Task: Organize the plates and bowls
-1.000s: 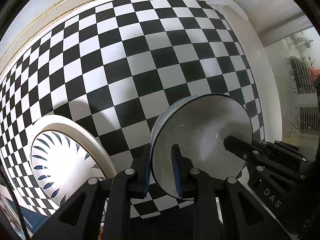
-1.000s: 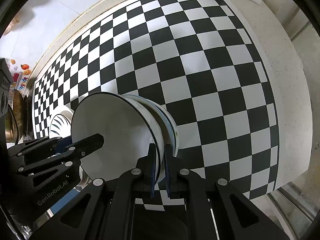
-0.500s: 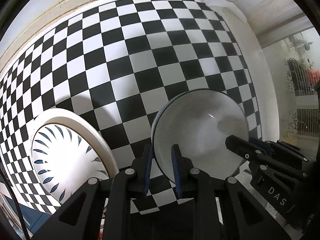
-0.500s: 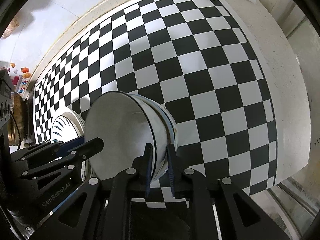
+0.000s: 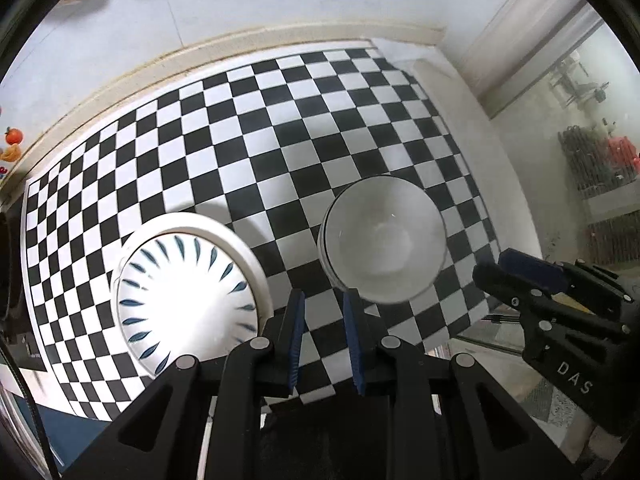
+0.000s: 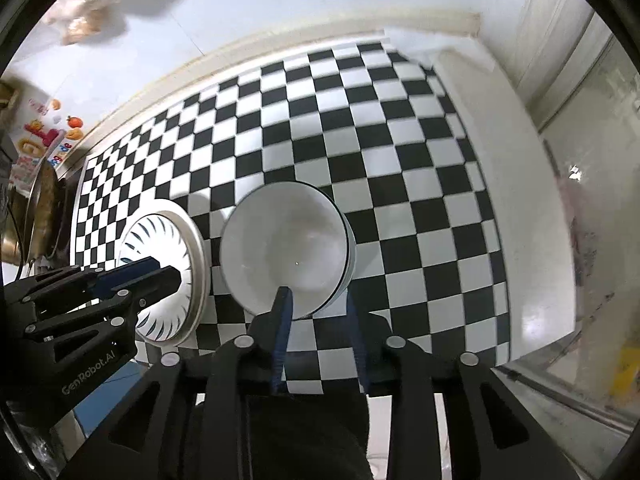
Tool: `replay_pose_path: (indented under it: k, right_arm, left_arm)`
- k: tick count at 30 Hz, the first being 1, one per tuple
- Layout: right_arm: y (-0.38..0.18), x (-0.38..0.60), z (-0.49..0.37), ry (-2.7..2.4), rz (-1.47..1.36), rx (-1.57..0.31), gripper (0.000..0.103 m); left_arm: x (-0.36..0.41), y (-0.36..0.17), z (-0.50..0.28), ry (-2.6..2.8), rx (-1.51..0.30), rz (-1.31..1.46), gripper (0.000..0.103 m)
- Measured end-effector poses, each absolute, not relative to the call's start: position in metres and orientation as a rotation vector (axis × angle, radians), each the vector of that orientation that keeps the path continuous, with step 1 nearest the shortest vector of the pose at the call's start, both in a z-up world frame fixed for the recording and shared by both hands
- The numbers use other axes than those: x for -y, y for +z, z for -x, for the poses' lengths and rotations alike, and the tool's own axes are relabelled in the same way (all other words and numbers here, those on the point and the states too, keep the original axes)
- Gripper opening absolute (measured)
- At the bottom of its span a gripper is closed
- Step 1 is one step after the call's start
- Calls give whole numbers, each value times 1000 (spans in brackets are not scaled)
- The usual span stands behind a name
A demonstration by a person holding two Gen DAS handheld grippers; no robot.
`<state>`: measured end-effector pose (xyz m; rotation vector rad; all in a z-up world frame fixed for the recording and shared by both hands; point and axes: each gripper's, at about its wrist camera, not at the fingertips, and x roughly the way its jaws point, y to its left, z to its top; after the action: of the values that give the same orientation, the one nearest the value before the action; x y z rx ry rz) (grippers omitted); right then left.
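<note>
A stack of nested white bowls (image 5: pixel 384 240) (image 6: pixel 288 248) sits upright on the checkered cloth (image 5: pixel 248 152). To its left lies a white plate with blue leaf marks (image 5: pixel 184 292) (image 6: pixel 160 240). My left gripper (image 5: pixel 324 296) hangs above the cloth just in front of the bowls. Its jaws stand close together with nothing between them. My right gripper (image 6: pixel 318 294) hovers over the near rim of the bowls. Its jaws are opening and the pads do not press on the rim. Each gripper also shows in the other's view, the right gripper (image 5: pixel 516 272) and the left gripper (image 6: pixel 156 274), which covers part of the plate.
The cloth ends at a white counter edge (image 6: pixel 500 184) on the right, with a glass door beyond it. A pale wall (image 5: pixel 240 12) runs along the back. Metal cookware (image 6: pixel 40 208) and coloured stickers (image 6: pixel 44 136) sit at the far left.
Both grippers have risen away from the bowls. The left one has let go of the rim, the right jaws have spread, and the stack now rests on the cloth.
</note>
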<state>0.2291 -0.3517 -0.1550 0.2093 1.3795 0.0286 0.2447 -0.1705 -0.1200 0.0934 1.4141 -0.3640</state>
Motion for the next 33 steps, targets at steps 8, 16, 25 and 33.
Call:
replay_pose_path:
  k: [8,16,25,33]
  right_arm:
    - [-105,334,-193,28,-170,-1293,53]
    - [-89,332,-185,24,-194,-1263,82]
    - [-120,359,-208,47,-316,-1252,85]
    - [-229,406,-252,101,-600,-1343,85]
  left_arm:
    - [152,-85,-222,-353,-1335,-86,24]
    - [147,-80,-227,-361,-1322,-8,50]
    - [152,-143,-276,-383,-1471,159,50]
    - [173,-224,-319,-405,-1653,236,50]
